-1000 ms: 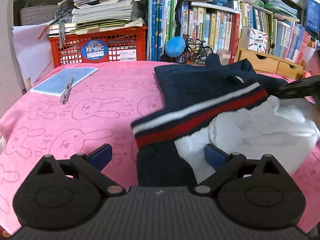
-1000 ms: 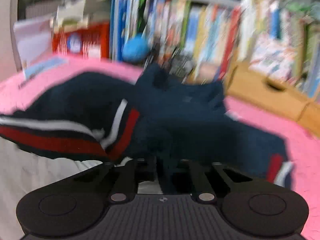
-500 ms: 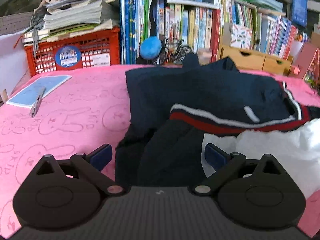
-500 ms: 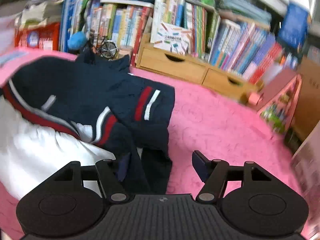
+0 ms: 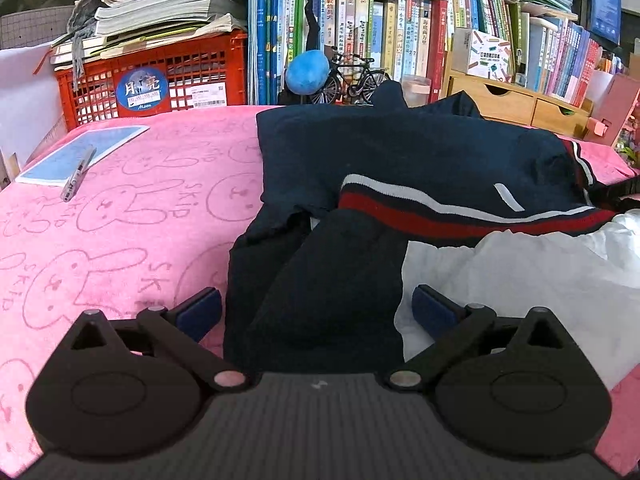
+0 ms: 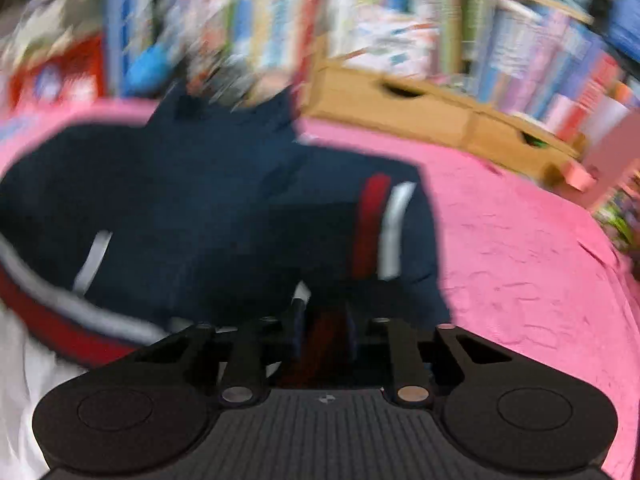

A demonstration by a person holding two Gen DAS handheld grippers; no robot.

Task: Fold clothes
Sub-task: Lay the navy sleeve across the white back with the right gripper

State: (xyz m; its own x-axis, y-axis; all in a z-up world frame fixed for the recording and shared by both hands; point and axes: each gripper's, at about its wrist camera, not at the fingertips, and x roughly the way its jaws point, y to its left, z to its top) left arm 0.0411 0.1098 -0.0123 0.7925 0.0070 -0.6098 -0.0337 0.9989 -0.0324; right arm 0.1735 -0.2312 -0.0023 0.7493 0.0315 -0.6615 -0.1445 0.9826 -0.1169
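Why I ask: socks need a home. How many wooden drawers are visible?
2: the left drawer behind the navy jacket, the right drawer beside it. Others may be hidden.

The left gripper (image 5: 316, 309) is matte black plastic; a ribbed dark grey deck fills the bottom of its view, bearing a small pale mark at its middle; on either side sits a rounded black housing with a shallow circular disc moulded into it and a triangular cut-out above; black link bars run forward from silver pivot pins to two dark blue finger pads (image 5: 200, 310). The right gripper (image 6: 322, 330) has the same build; ribbed grey deck, twin rounded black housings with circular discs, silver pins, slim black link bars; its view is blurred.
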